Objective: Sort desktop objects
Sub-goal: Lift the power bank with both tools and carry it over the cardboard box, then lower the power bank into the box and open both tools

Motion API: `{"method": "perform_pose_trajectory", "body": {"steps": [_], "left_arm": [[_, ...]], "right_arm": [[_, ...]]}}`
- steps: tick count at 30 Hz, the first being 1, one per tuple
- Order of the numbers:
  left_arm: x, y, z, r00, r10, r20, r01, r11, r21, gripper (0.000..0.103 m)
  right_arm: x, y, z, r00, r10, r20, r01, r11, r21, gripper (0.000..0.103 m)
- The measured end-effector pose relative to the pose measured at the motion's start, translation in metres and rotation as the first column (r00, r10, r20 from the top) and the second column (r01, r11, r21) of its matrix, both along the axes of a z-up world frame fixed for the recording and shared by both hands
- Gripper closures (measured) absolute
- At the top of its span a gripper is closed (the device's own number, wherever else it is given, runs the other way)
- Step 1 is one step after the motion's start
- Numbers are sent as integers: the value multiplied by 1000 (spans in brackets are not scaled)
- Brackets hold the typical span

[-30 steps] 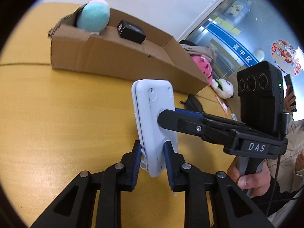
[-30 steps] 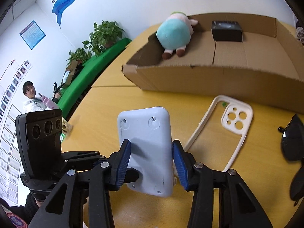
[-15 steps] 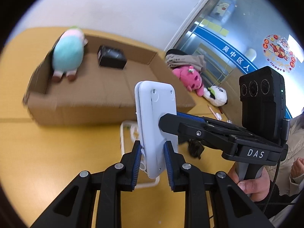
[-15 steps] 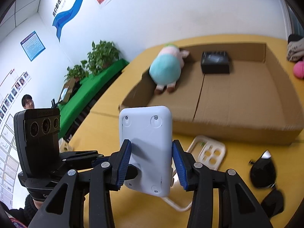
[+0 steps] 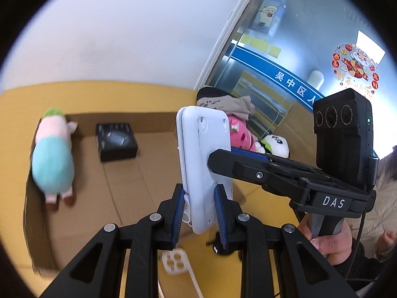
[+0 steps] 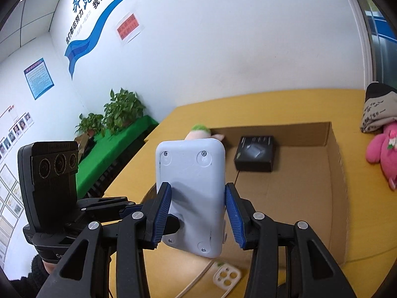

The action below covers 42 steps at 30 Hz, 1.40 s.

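Both grippers hold one white rectangular device (image 5: 203,164), back side with screws toward the cameras; it also shows in the right wrist view (image 6: 192,193). My left gripper (image 5: 199,217) is shut on its thin edges near the bottom. My right gripper (image 6: 198,213) is shut on its wide sides. The device hangs in the air above the near wall of an open cardboard box (image 5: 139,181), also in the right wrist view (image 6: 337,193). Inside the box lie a teal and pink plush (image 5: 53,159) and a small black box (image 5: 115,141) (image 6: 255,152).
A white phone case (image 5: 175,263) (image 6: 227,275) lies on the yellow table (image 5: 24,94) in front of the box. A pink plush (image 6: 383,151) and a panda plush (image 5: 275,145) sit right of the box. Potted plants (image 6: 121,111) stand beyond the table.
Both grippers have lifted the white device up and forward from table height toward the cardboard box. The box interior now lies below and ahead; the phone case has dropped to the bottom of view.
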<state>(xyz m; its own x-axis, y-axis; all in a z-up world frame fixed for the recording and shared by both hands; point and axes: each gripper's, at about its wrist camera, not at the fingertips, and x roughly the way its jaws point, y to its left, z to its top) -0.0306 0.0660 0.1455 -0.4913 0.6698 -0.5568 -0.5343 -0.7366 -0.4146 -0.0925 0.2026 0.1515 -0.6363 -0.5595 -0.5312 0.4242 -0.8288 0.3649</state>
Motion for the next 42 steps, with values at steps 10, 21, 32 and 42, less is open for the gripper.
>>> {"method": "perform_pose_trajectory", "body": {"steps": [10,21,32,42], "left_arm": [[-78,30,-17,995,-29,99,27,999,19,80],[-192,75,-93,944,-15,331,-5,998,59,79],[-251,91,-159,869,64,491,-76,997,5,76],[-253,96,-171,857,110,504,-78,993,-84,74]], "right_arm": [[-71,29,-5,997,-51,53,51,999,1,55],[-188,81,-73,960,-102,259,97,995,32,55],[-280,97,-148,889,-147,434,132,989,65,55],[-279,88,-161,874,-206,441,161,977,138,54]]}}
